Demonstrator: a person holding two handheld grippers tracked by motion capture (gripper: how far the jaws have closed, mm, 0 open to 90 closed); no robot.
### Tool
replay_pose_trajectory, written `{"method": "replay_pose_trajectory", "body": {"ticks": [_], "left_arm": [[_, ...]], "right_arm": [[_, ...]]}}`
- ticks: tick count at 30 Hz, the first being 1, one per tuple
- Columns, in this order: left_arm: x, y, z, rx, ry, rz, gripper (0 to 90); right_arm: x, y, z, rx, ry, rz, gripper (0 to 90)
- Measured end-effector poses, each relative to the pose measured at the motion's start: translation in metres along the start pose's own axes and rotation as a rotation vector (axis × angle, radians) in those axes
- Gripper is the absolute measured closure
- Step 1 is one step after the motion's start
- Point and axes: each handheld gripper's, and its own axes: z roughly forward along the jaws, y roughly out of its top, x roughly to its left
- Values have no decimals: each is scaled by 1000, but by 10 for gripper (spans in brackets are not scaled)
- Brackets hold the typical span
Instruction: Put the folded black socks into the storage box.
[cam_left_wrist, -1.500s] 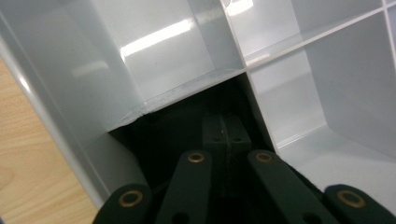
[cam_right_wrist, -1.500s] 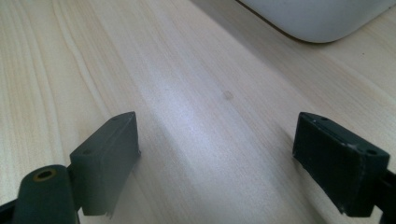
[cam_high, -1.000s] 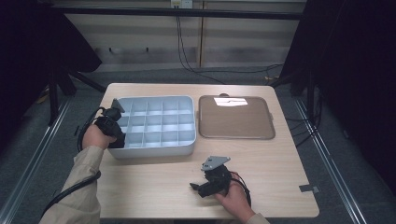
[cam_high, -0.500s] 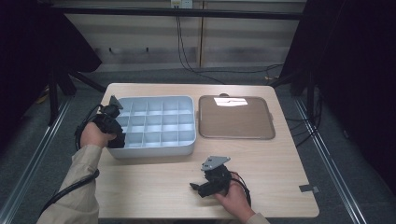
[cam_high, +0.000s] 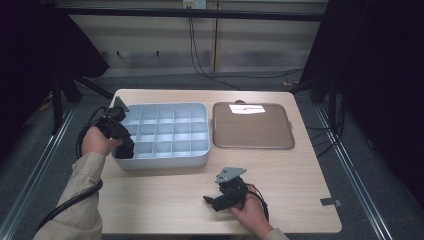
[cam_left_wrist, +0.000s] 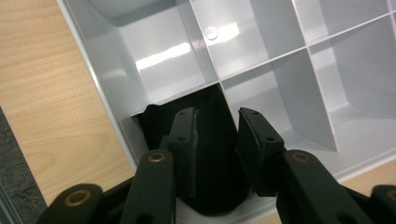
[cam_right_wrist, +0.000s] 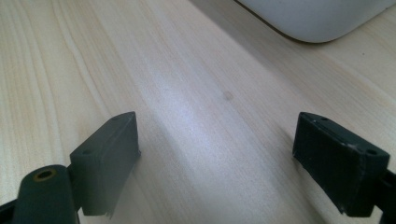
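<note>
A grey compartment tray (cam_high: 165, 161) stands left of the table's middle. My left gripper (cam_high: 124, 146) reaches into its near-left corner compartment. In the left gripper view its jaws stand close together (cam_left_wrist: 216, 123), shut on a black, soft-looking object (cam_left_wrist: 212, 163) that fills the corner compartment; the tray's wall (cam_left_wrist: 116, 93) runs beside it. My right gripper (cam_high: 210, 202) lies low over the bare wood near the front edge, held by a hand. It is open (cam_right_wrist: 215, 140), with nothing but table between its wide-set jaws.
A flat brown tray (cam_high: 252, 127) lies to the right of the grey one. The grey tray's rounded corner (cam_right_wrist: 317, 18) shows ahead of the right gripper. Cables trail from both grippers. The table's edges drop to a dark floor with rails.
My left hand has shifted slightly toward the tray's near-left corner and lowered the gripper into that compartment. The right gripper has stayed still.
</note>
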Motion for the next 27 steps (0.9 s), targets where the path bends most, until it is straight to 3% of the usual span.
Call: {"method": "replay_pose_trajectory", "body": {"ticks": [15, 27], "left_arm": [[-5, -4, -17, -35, 18, 9, 423], [-9, -15, -19, -30, -11, 19, 375]], "right_arm": [[0, 0, 0, 0, 2, -2, 141], [0, 1, 1, 0, 2, -6, 141]]}}
